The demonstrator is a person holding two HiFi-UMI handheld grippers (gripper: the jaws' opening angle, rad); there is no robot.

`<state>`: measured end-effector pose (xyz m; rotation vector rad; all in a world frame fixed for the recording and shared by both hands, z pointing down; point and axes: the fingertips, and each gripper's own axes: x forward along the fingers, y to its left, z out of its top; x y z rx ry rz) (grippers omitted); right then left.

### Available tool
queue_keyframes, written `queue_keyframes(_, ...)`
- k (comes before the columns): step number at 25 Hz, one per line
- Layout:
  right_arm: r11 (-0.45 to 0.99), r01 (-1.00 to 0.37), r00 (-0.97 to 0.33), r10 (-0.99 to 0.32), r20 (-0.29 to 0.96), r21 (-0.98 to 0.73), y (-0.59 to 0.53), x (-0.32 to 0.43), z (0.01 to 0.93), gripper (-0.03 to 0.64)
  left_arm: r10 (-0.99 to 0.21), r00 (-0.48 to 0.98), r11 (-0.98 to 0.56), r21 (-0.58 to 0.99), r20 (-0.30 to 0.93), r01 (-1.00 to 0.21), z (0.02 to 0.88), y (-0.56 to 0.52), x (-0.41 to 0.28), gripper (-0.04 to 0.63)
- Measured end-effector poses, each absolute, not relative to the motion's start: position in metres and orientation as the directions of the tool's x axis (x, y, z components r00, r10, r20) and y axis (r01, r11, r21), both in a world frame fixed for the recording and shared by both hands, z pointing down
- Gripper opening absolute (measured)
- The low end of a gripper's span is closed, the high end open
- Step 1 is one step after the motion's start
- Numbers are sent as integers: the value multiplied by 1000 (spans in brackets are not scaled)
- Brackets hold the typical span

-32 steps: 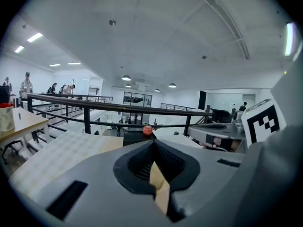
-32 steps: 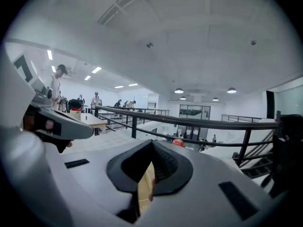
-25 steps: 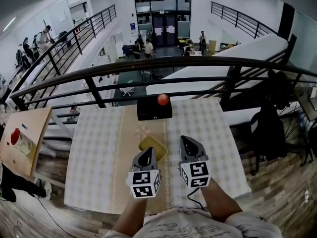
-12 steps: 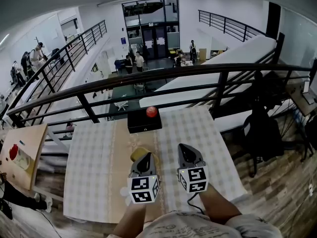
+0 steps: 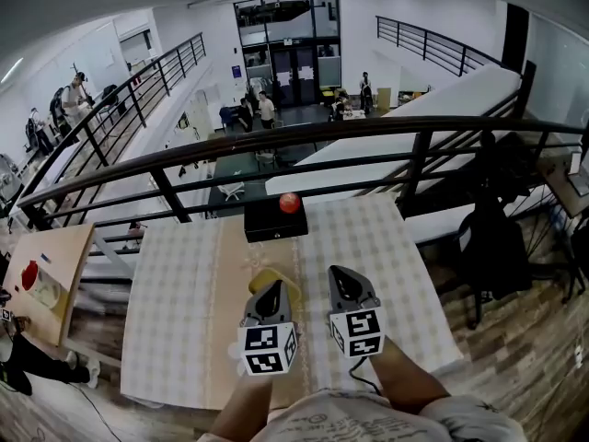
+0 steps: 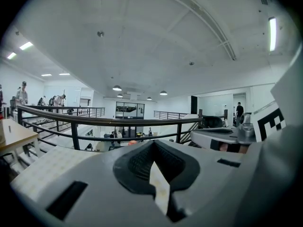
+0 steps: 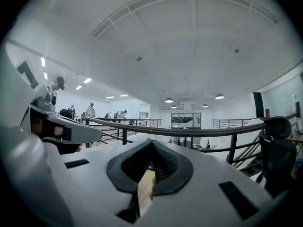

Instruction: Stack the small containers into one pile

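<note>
Compared with one second earlier, the left gripper [image 5: 270, 295] now covers more of the yellow container [image 5: 282, 277]; then I could see most of the container's top ahead and to the right of the gripper tip, and now only its far edge shows past that tip. From the head view I look steeply down on the table [image 5: 175, 274], which is covered by a pale checked cloth with a tan strip running down its middle. A dark railing [image 5: 276, 141] curves across the scene beyond the table's far edge. A wooden side table [image 5: 60, 247] stands well apart at the left. At the far end of the tan strip sits a black box [image 5: 267, 226]. Both grippers hang over the near half of the table, side by side and apart, each pointing away from me. The left gripper's jaws are pressed together, and its own view shows nothing caught between them, only a pale sliver of cloth through the slit. The right gripper [image 5: 340, 279] likewise has its jaws pressed together on nothing, with a tan sliver showing through. The yellow container rests on the tan strip between the left gripper and the black box, just beyond the gripper tip. A red ball [image 5: 290, 203] rests on top of the black box.
</note>
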<state>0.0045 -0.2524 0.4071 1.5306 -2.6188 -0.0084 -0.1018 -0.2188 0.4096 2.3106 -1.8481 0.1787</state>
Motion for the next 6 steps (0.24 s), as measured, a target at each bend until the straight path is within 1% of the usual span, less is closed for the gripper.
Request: queue_keyframes(6,501,-863,-494,-864,102,64,-255,-5,411,2,-956,212,-202,70,204,-977,412,-222,-111,5)
